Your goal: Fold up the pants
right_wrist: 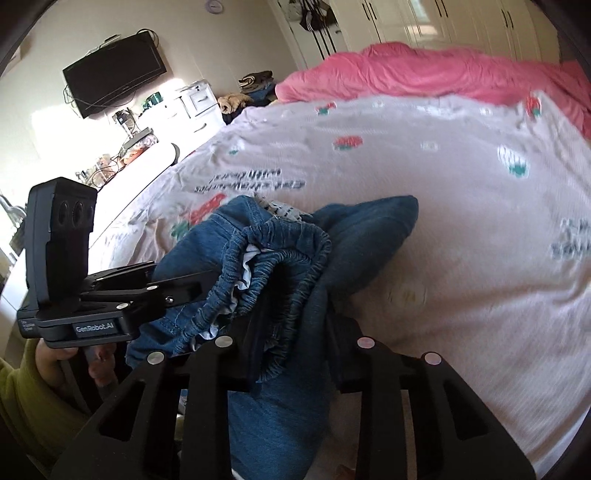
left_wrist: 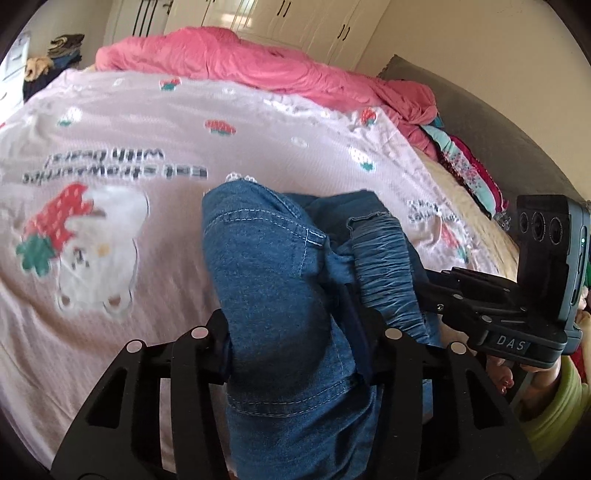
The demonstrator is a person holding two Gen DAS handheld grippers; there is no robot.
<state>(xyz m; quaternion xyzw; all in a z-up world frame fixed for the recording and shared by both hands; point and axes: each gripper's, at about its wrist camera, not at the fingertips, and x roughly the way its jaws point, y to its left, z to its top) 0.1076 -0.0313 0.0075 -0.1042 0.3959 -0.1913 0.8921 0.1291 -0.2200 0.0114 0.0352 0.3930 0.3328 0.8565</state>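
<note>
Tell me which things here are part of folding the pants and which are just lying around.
Part of the job:
- denim pants, bunched up
- left gripper, closed on the denim
- right gripper, closed on the elastic waistband
- strawberry-print bedspread, the folding surface

Just lying about:
- pink duvet
- clothes pile
- wall TV

Pants [left_wrist: 280,295] above blanket [left_wrist: 147,258] (quilt [left_wrist: 229,55] behind).

place: home bedroom | bed [right_wrist: 424,229] with strawberry-print cover | pink duvet [left_wrist: 236,59] bunched at far edge | white wardrobes [left_wrist: 295,18] | wall-mounted TV [right_wrist: 114,83] | cluttered dresser [right_wrist: 195,105]
</note>
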